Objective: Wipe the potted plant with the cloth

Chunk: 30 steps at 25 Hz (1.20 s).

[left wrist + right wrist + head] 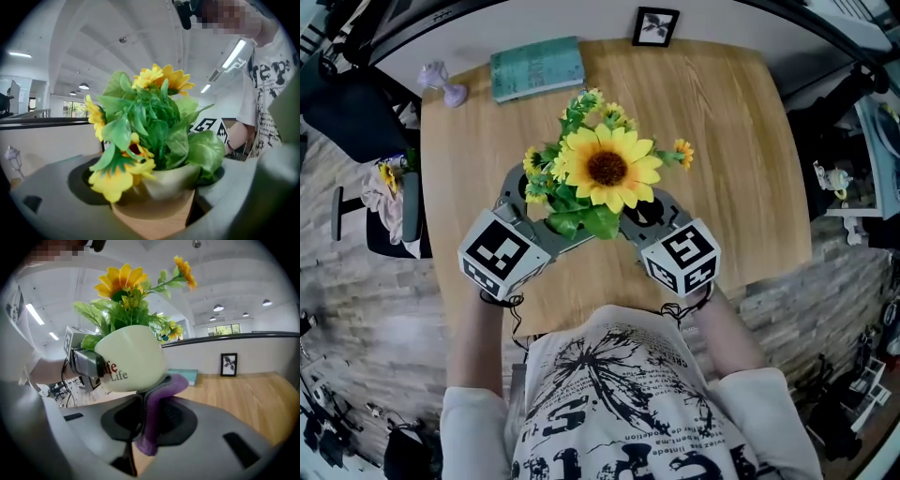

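One potted plant (598,178) at desk (731,122) centre: big sunflower (607,167) on top, white pot (131,362) lettered "Life". Left gripper (534,202) at plant's 8 o'clock, fingers clamped on pot. Right gripper (647,211) at 4 o'clock, fingers clenched on purple cloth (154,413); cloth's upper end touches pot's underside. Teal book (536,67) at desk's 11 o'clock, framed picture (655,26) at 12 o'clock edge.

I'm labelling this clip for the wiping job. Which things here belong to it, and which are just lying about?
In the job: potted plant, gripped by the left claw; purple cloth, clamped in the right claw and pressed against it.

Lying about: teal book, framed picture, small lilac ornament, all at the far edge of the table.
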Each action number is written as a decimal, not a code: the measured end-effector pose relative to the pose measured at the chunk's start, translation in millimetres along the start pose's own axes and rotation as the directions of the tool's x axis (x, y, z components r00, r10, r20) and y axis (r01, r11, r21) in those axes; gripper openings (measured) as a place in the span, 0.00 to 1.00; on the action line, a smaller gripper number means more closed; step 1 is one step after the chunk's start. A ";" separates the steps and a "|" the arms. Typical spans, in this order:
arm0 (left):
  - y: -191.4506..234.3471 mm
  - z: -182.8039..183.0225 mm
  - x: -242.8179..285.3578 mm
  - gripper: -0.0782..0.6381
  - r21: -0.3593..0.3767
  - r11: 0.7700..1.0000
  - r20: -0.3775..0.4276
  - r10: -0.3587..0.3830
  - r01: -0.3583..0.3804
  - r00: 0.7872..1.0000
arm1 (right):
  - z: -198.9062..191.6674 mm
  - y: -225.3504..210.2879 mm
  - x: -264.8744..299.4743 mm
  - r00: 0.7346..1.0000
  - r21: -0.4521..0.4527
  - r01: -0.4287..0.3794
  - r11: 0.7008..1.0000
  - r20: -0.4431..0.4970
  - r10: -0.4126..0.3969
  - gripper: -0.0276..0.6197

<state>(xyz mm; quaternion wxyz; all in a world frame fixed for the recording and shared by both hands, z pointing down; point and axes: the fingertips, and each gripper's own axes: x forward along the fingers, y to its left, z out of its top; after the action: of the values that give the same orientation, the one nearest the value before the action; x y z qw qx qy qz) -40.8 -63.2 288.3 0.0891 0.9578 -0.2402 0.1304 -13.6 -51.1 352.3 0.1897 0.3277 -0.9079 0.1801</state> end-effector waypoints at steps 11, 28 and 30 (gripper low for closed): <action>-8.9 5.7 2.2 0.84 -0.035 0.999 0.038 -0.030 0.031 0.999 | 3.5 53.8 16.4 0.982 -0.064 -0.179 0.982 0.055 0.183 0.17; -5.8 -7.7 9.1 0.84 -0.092 0.993 0.014 0.076 -0.074 0.997 | -20.5 39.0 -15.3 0.968 0.041 -0.248 0.968 -0.014 0.249 0.17; -5.9 -9.5 10.0 0.84 -0.096 0.992 0.007 0.087 -0.085 0.996 | -20.4 33.0 -19.7 0.970 0.032 -0.241 0.970 -0.022 0.242 0.17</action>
<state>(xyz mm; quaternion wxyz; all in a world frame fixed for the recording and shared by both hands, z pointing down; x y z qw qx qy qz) -31.3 -60.2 299.5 0.1277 0.9419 -0.2877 0.1171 -16.8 -7.7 354.1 0.1732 0.2153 -0.9357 0.2192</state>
